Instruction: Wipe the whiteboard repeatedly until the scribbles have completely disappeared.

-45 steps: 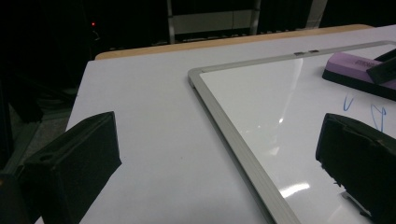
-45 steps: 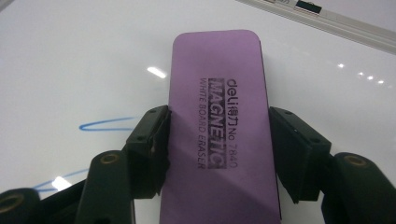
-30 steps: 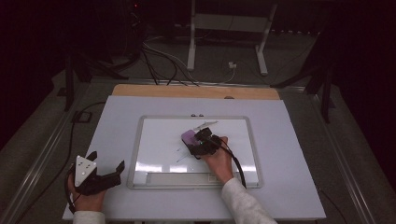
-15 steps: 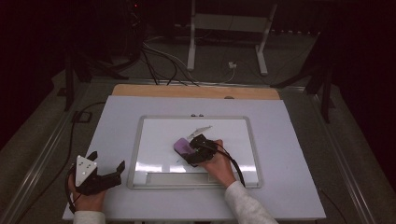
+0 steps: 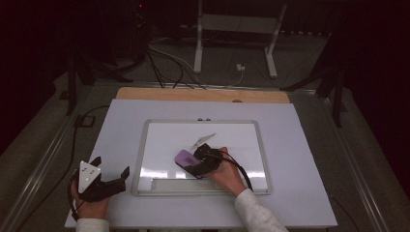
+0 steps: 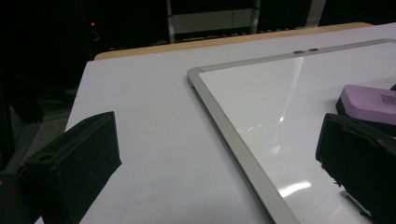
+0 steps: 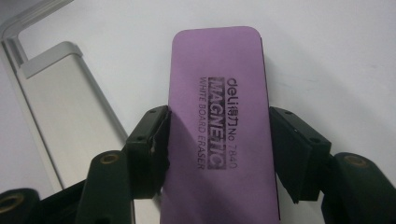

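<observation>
- On the whiteboard (image 5: pixel 241 140), near its lower middle, the right claw (image 5: pixel 194 163) holds the purple eraser (image 5: pixel 184 157) by its two long sides; the right gripper view shows both jaws pressed against the eraser (image 7: pixel 217 126) edges.
- At the front left corner of the desk (image 5: pixel 121 125), the left claw (image 5: pixel 110 170) rests with its jaws wide apart and nothing between them.
- Step in hand, as judged: wiping the board surface with the eraser.
- Keep the felt face flat on the board; a tilted eraser wipes with one edge only.
- Maintain even side pressure so the eraser does not twist between the jaws.
- Work toward the faint grey mark (image 5: pixel 203 141) just above the eraser, and stay clear of the aluminium tray (image 5: pixel 169 184) along the near frame edge.
- Orientation: the eraser lies flat, printed face up. Its long axis runs along the claw's own line, with the free rounded end pointing away from the hand, toward the left side of the board in the high view.
</observation>
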